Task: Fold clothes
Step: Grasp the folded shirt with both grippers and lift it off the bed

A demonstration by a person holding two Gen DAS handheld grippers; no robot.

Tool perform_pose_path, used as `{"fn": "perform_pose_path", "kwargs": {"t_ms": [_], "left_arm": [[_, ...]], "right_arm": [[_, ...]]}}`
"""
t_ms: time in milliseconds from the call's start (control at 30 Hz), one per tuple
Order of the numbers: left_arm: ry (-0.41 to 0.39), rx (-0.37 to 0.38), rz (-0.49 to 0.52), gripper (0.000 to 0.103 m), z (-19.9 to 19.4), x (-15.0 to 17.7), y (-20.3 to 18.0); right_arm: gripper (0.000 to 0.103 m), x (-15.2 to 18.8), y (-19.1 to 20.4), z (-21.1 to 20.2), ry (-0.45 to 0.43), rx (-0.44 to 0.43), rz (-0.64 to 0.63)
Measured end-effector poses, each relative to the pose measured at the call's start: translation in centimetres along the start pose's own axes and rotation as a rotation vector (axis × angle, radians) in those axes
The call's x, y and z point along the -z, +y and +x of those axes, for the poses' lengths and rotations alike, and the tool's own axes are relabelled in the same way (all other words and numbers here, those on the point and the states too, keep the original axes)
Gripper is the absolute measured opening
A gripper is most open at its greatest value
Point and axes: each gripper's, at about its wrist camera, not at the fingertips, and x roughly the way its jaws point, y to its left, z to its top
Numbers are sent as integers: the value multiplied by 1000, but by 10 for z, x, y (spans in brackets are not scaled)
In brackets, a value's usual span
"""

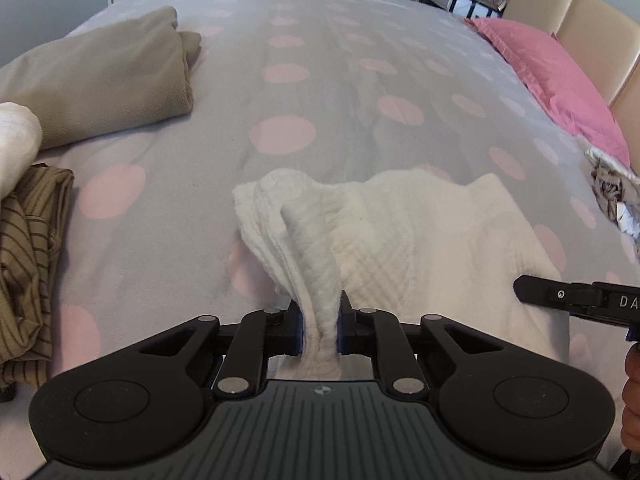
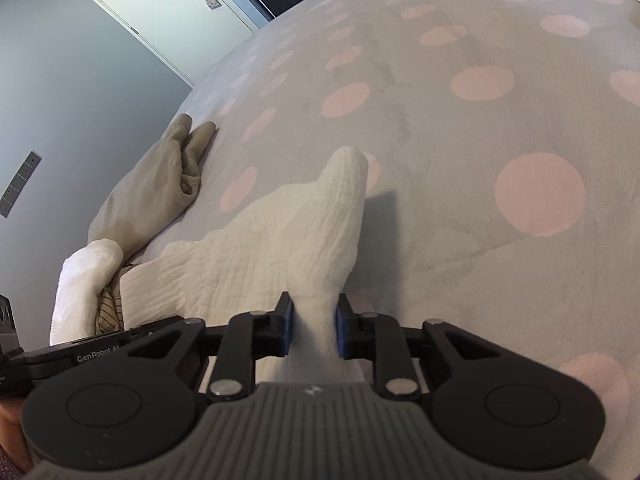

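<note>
A white textured garment [image 1: 400, 236] lies spread on the grey bedcover with pink dots [image 1: 280, 80]. My left gripper [image 1: 320, 330] is shut on a bunched edge of it, lifted off the bed. In the right wrist view the same white garment [image 2: 280, 248] stretches away, and my right gripper [image 2: 314, 330] is shut on another pinched edge. The right gripper's black body [image 1: 580, 298] shows at the right edge of the left wrist view. The left gripper's body [image 2: 80, 354] appears low left in the right wrist view.
A folded beige cloth [image 1: 104, 76] lies far left, with a white folded item [image 1: 16, 140] and a brown striped garment [image 1: 28, 260] nearer. A pink pillow [image 1: 552, 80] and a patterned cloth [image 1: 616, 196] sit at right by a cream headboard [image 1: 580, 12]. A door [image 2: 160, 8] stands beyond the bed.
</note>
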Motion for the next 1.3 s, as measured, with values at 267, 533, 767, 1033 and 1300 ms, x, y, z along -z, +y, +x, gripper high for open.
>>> {"fn": "perform_pose_path", "kwargs": {"t_ms": [267, 533, 767, 1033, 1300], "left_arm": [[-128, 15, 15, 12, -52, 0, -4], [-222, 11, -2, 12, -90, 7, -1], [-343, -34, -37, 11, -130, 18, 14], [-474, -146, -125, 11, -178, 36, 47], [-552, -229, -208, 11, -209, 37, 93]], "right_arm": [[23, 1, 21, -34, -64, -38, -37], [23, -1, 50, -64, -116, -64, -105], [23, -14, 91, -70, -132, -133, -187], [22, -37, 182, -53, -118, -240, -385], [22, -70, 295, -17, -35, -354, -673]]}}
